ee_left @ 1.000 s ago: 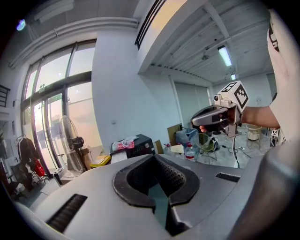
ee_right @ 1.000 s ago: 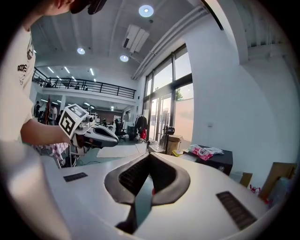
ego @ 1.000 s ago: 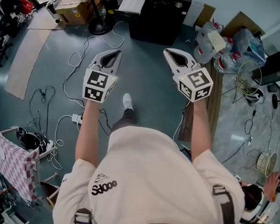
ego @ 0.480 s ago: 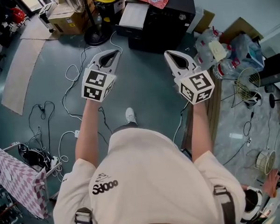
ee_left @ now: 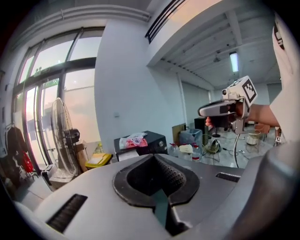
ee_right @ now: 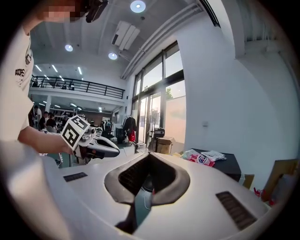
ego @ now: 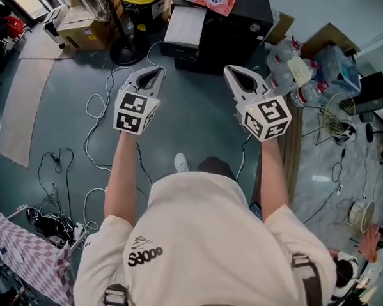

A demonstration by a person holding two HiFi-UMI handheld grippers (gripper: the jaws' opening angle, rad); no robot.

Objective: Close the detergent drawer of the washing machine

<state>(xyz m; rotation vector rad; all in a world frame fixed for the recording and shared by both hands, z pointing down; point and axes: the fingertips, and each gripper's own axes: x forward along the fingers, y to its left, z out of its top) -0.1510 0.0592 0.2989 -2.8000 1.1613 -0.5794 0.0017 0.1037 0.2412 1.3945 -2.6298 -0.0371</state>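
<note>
Left gripper (ego: 156,71) and right gripper (ego: 229,70) shut, empty. Black cabinet (ego: 227,32), far side, sits nearer than before; washing machine unseen, closing not begun.

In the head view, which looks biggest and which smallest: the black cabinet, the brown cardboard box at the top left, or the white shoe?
1. black cabinet, clearly the largest.
2. cardboard box, partly hidden by clutter near the picture's edge.
3. white shoe, by far the smallest.
</note>
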